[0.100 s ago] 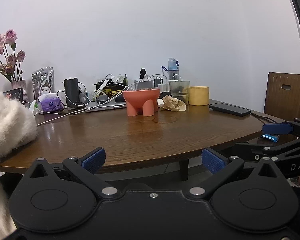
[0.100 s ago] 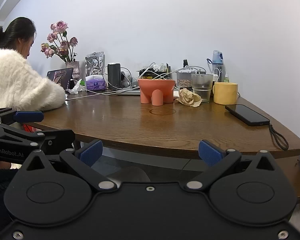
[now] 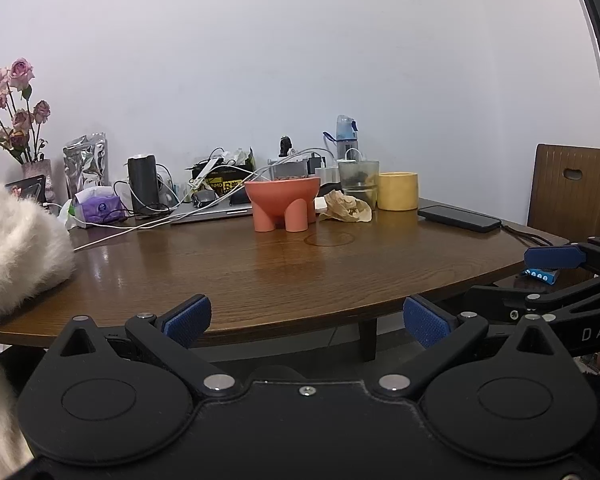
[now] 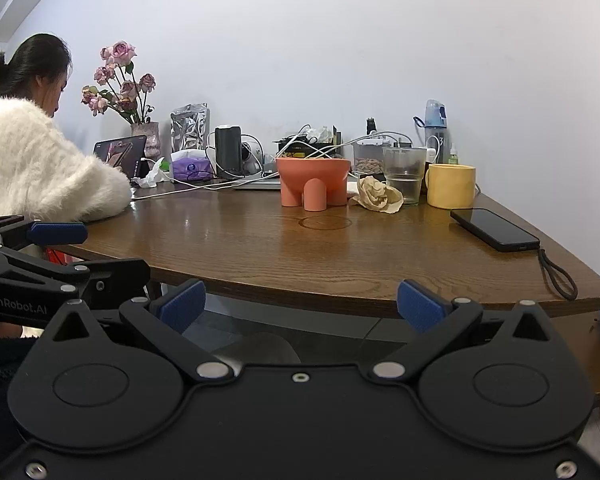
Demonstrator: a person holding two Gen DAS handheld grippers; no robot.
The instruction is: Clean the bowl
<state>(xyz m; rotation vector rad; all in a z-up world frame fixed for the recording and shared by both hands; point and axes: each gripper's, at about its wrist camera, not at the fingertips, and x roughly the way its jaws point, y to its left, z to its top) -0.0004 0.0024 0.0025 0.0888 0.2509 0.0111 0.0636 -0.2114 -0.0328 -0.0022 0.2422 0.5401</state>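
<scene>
An orange footed bowl [image 3: 283, 201] [image 4: 313, 182] stands upright toward the back of the brown wooden table [image 3: 260, 276] [image 4: 340, 256]. A crumpled beige paper napkin [image 3: 346, 208] [image 4: 377, 195] lies just right of it. My left gripper [image 3: 306, 320] is open in front of the table's near edge, nothing between its blue pads. My right gripper [image 4: 300, 306] is open too, also short of the near edge and empty. Each gripper shows at the side of the other's view. Both are well away from the bowl.
A glass [image 4: 405, 174], a yellow mug [image 4: 451, 185], a black phone [image 4: 494, 229] with strap sit to the right. Cables, a laptop, a tissue pack [image 4: 191, 168] and flowers [image 4: 120, 80] crowd the back. A person in a white fluffy sweater [image 4: 40, 164] sits at left; a wooden chair [image 3: 570, 188] at right.
</scene>
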